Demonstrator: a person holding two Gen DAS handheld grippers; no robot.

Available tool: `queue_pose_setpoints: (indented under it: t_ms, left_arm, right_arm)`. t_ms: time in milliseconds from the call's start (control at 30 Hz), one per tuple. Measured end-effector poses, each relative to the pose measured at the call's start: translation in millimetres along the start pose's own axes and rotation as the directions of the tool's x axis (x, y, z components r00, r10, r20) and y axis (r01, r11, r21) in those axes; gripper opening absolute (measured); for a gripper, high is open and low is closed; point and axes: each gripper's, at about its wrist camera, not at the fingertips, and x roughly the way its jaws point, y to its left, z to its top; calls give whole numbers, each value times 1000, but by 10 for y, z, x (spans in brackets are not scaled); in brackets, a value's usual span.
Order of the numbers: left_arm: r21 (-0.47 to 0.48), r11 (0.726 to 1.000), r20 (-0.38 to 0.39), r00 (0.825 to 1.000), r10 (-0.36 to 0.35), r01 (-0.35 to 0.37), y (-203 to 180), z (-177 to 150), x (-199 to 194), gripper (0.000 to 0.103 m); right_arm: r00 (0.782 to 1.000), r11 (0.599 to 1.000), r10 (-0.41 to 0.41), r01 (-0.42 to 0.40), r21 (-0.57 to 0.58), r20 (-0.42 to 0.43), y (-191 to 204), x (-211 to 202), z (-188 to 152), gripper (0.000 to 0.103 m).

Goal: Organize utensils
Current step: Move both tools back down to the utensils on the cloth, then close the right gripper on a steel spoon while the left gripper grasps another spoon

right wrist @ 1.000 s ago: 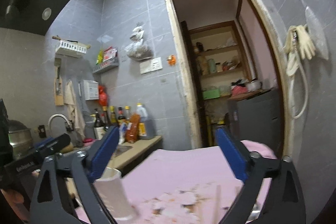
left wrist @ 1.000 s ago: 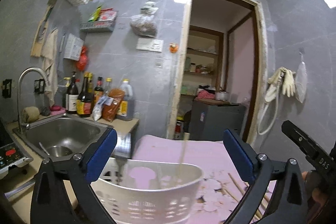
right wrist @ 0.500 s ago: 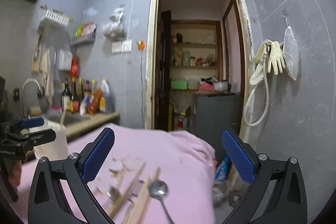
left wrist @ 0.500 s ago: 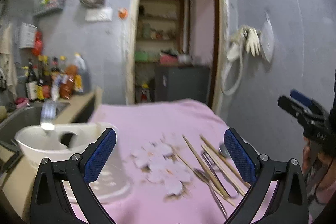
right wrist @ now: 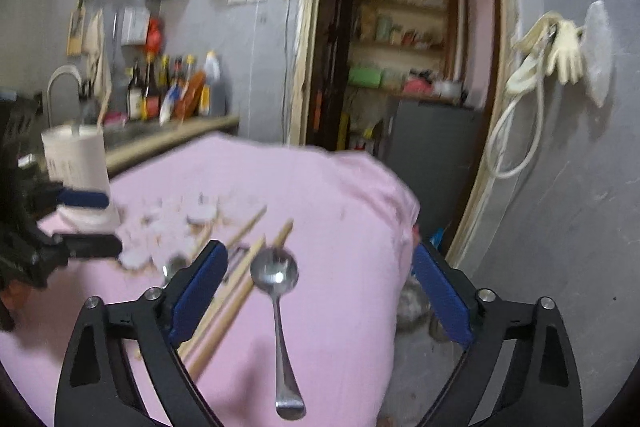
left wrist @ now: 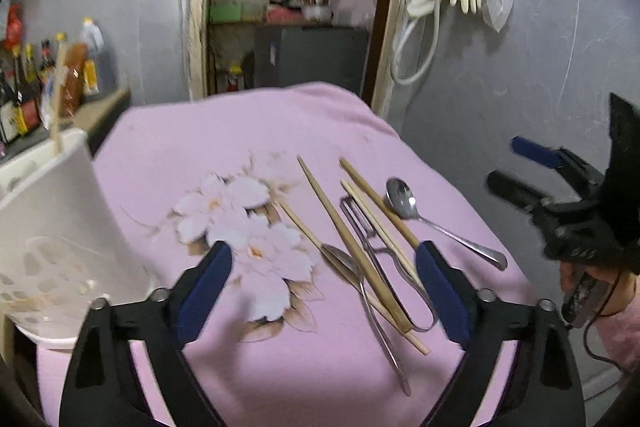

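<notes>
Both the left gripper [left wrist: 322, 289] and right gripper [right wrist: 318, 285] hang wide open and empty over the pink cloth [left wrist: 248, 135], where the spoon [right wrist: 276, 279] lies just right of the crossed chopsticks [left wrist: 352, 239] (tangled with other cutlery), so a careless pinch could drag neighbours off the cloth's edge.

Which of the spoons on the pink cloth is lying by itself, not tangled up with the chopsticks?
The spoon nearest the cloth's right edge: it lies apart on bare pink cloth, bowl up. The other spoon is buried under the crossed chopsticks.
</notes>
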Motion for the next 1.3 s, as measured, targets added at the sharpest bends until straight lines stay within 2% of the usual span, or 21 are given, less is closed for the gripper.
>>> queue_pose_setpoints:
  t_ms: [100,133,300,533,600,733,1000,1100,1200,1233,1300]
  left_arm:
    - [-26,999,-66,997,-39,37,31,31,142,62]
    - [-38,998,-86,995,-54,51,43,42,188,60]
    - [-90,990,-187,975,-123,108,97,87,407,35]
    - [-129,984,-232,961,-152,125,171,138,552,24]
    - [-148,981,-247,955,-161,128,214,147,593,19]
    - [-179,972,-260,946,-193,149,274,163,634,17]
    - [-218,956,-259,932,-253,199,342,175,647,5]
    - [-231,952,-252,933,-259,202,379,169,618,4]
    - [-235,950,-244,934,-260,203,401,151,574,3]
    - [-234,951,-239,936,-257,201,414,144,550,3]
    - [-235,951,-218,942,-254,202,450,133,485,2]
  right_arm:
    - [994,999,32,-34,-24,-104,14,197,-57,80]
    - [989,998,44,-48,-29,-140,15,267,-75,77]
    - [964,994,81,-95,-43,-253,6,488,-139,72]
    - [937,990,93,-122,-65,-336,43,689,-171,70]
    - [934,989,100,-130,-64,-344,59,730,-167,70]
    - [929,988,100,-135,-75,-356,107,820,-114,69]
    - [909,989,135,-150,-7,-395,99,1078,-7,61]
    - [898,987,159,-158,38,-411,56,1149,23,60]
    - [894,986,165,-145,80,-417,26,1183,52,52]
    - [895,986,164,-144,78,-416,38,1178,56,42]
    - [899,990,144,-128,65,-413,79,1150,53,41]
